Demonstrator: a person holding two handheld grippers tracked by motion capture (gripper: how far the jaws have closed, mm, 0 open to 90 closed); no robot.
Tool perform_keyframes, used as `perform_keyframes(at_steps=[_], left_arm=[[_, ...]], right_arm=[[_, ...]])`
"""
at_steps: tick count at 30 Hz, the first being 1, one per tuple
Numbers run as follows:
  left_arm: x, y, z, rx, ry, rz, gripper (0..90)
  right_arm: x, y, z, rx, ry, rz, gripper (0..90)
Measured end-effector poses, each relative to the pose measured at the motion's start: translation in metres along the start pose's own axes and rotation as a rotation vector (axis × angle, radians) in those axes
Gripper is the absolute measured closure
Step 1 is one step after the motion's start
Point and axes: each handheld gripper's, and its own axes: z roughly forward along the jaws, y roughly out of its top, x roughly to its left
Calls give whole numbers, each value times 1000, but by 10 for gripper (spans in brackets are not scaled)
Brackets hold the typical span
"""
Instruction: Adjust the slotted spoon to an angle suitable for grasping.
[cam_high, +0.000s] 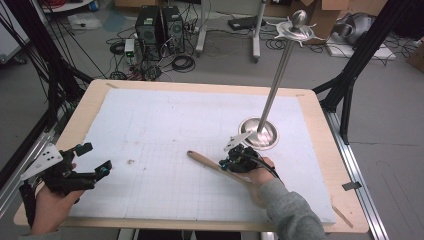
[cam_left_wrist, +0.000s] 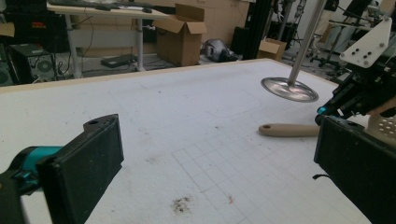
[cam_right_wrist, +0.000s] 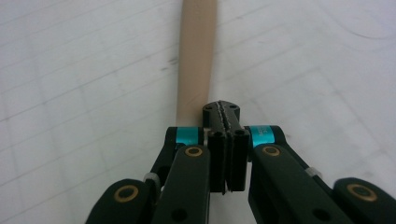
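Cables, computer towers and cardboard boxes crowd the floor beyond the counter (cam_high: 320, 150), whose white gridded mat lies mostly bare, which leaves me plenty of room to work. Toward the far right of the mat stands a metal stand (cam_high: 277, 80), its round base flat on the mat and its pole leaning up toward the high view's camera; it looks like the place where a utensil would end up hanging, though that is only my guess. Lying on the mat just in front of that base is the wooden spatula handle (cam_high: 212, 164), its rounded end with a small hole pointing toward the middle of the mat. My right gripper (cam_right_wrist: 226, 114) is down low right over the handle, its jaws pressed together with nothing between them; from its own view the tips sit above the handle, and I cannot tell whether they touch it. I judge they are closed so I can nudge or pin the handle rather than grasp it. My left gripper (cam_high: 92, 159) waits near the left edge, well apart from the handle, its jaws wide apart and empty, ready to help
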Motion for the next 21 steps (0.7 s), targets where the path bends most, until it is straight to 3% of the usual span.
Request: perform_keyframes(at_steps=[4,9,13,21], left_arm=[[0,1,-1,-4,-1,1,18],[0,1,-1,-6,-2,2,18],[-1,1,0,-8,-3,4,18],[-1,2,4,-13,-13,1,18]], right_arm=[[13,5,7,35,55,-81,899],[20,7,8,43,92,-130,898],[19,7,5,17,94,-125,899],[15,1,-20,-63,85,-82,861]])
